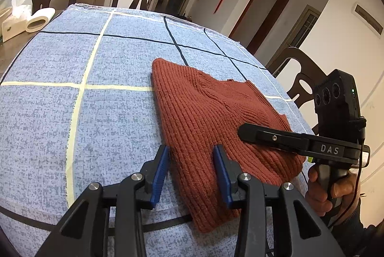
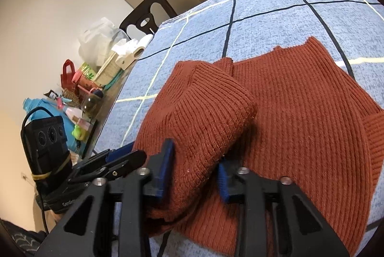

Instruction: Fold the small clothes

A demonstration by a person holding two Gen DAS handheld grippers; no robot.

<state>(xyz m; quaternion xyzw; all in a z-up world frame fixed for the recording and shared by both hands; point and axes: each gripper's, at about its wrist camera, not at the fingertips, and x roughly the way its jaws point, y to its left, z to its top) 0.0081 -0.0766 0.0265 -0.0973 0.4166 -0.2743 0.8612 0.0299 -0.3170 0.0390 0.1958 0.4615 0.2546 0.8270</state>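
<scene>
On the blue checked tablecloth [image 1: 79, 117], well apart from the tissue box [image 1: 16, 21] at its far corner, a rust-red ribbed knit garment [image 1: 216, 117] was laid, already partly folded, with one sleeve or flap doubled back over the body. From the right wrist view that doubled layer was seen as a thick, rounded roll of knit [image 2: 206, 113] resting on the flatter body panel. The garment was judged to be light, soft and limp, with enough stretch in the ribbing that an edge pulled hard would be drawn out of shape; no slipperiness was expected, since knit on woven cloth tends to cling. The left gripper [image 1: 190, 175] was held partly open, its blue pads set on either side of the near edge of the garment, and no pinch on the fabric could be made out. The right gripper [image 2: 195, 173] was set narrower, with the cuffed end of the folded layer lying between its pads; whether the pads were truly pressing on it could not be told. A hold at the hem corners or the cuff, where the knit is doubled and firmer, was judged better than a hold in the loose middle.
</scene>
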